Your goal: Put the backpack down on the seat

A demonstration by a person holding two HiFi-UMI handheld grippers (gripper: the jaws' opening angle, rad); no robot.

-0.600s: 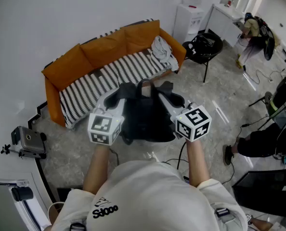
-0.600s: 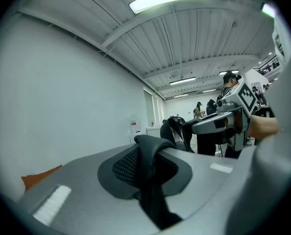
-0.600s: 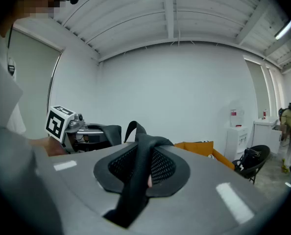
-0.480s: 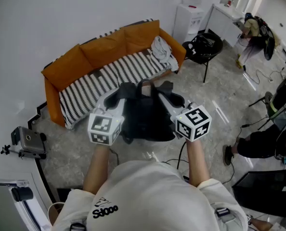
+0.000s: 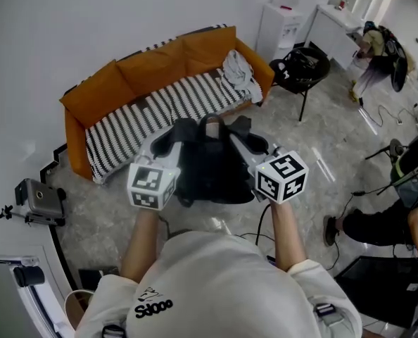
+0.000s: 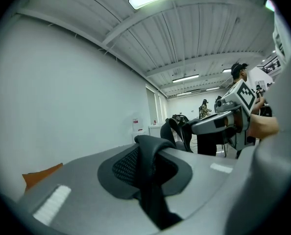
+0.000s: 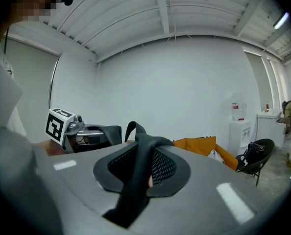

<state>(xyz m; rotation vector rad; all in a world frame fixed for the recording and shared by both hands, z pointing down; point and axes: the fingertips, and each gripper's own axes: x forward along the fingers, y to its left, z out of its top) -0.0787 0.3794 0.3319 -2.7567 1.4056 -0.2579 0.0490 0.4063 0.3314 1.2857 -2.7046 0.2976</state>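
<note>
A black backpack [image 5: 210, 166] hangs in the air between my two grippers, over the floor in front of the sofa. My left gripper [image 5: 168, 145] is shut on one black shoulder strap [image 6: 146, 173]. My right gripper [image 5: 243, 142] is shut on the other strap [image 7: 140, 168]. Each strap runs up through its pinched jaws and over the padded mesh. The orange sofa [image 5: 96, 94], with its black-and-white striped seat [image 5: 153, 115], stands just beyond the backpack. The seat is bare except at its right end.
A grey crumpled cloth [image 5: 238, 74] lies on the sofa's right end. A black round chair [image 5: 302, 67] and a white cabinet [image 5: 279, 25] stand to the right. A grey device [image 5: 39, 199] sits on the floor at left. Cables and a person's legs [image 5: 374, 210] are at right.
Both grippers and the backpack keep the same pose. The head view has shifted slightly, so the room sits a little differently in frame.
</note>
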